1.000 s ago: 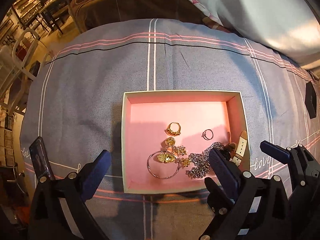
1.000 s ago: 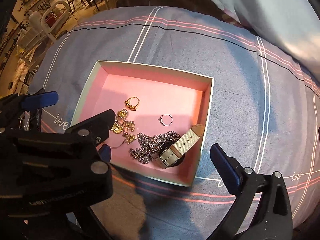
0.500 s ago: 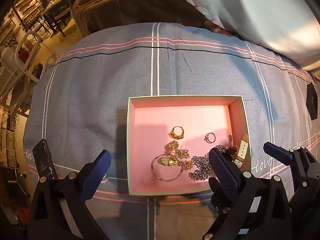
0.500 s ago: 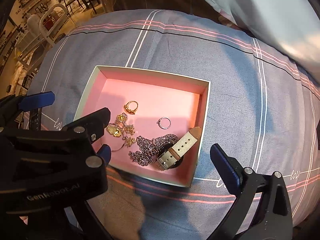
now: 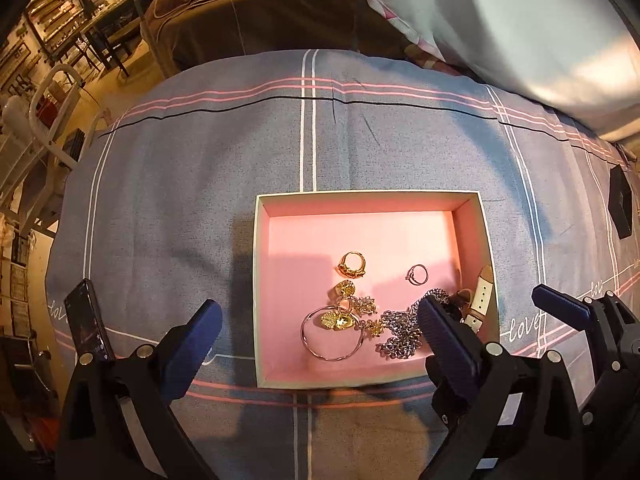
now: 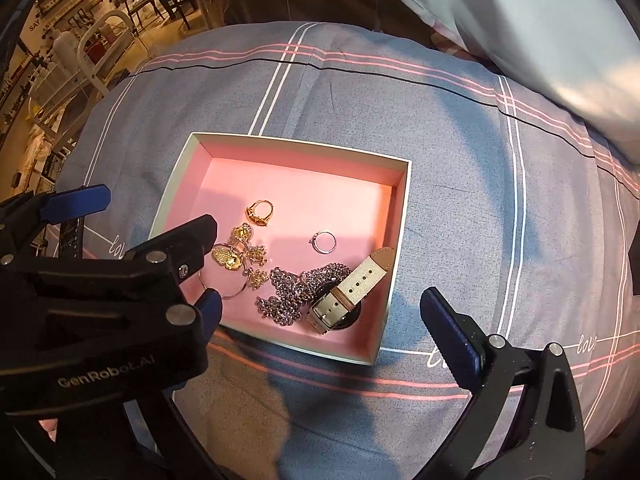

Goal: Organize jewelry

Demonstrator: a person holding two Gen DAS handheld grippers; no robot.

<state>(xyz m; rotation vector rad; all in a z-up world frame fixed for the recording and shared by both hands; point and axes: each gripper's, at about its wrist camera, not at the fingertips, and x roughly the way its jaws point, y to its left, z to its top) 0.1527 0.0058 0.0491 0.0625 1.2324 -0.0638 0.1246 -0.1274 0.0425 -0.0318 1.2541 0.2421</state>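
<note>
An open box with a pink inside lies on the bed. It holds a gold ring, a thin silver ring, a hoop bangle with gold charms, a silver chain and a watch with a cream strap. My left gripper hovers open over the box's near edge, with nothing between its fingers. Open and empty too, my right gripper is above the box's near right corner. Its left finger is partly hidden behind the left gripper.
The box rests on a grey plaid bedcover. A dark phone lies at the left, a small black box at the far right. A big pale pillow fills the back right. Beyond the bed's far edge are furniture and shelves.
Both cameras have drawn back slightly, so the box sits a little lower in each view. The jewelry has not moved. Both grippers stay open.
</note>
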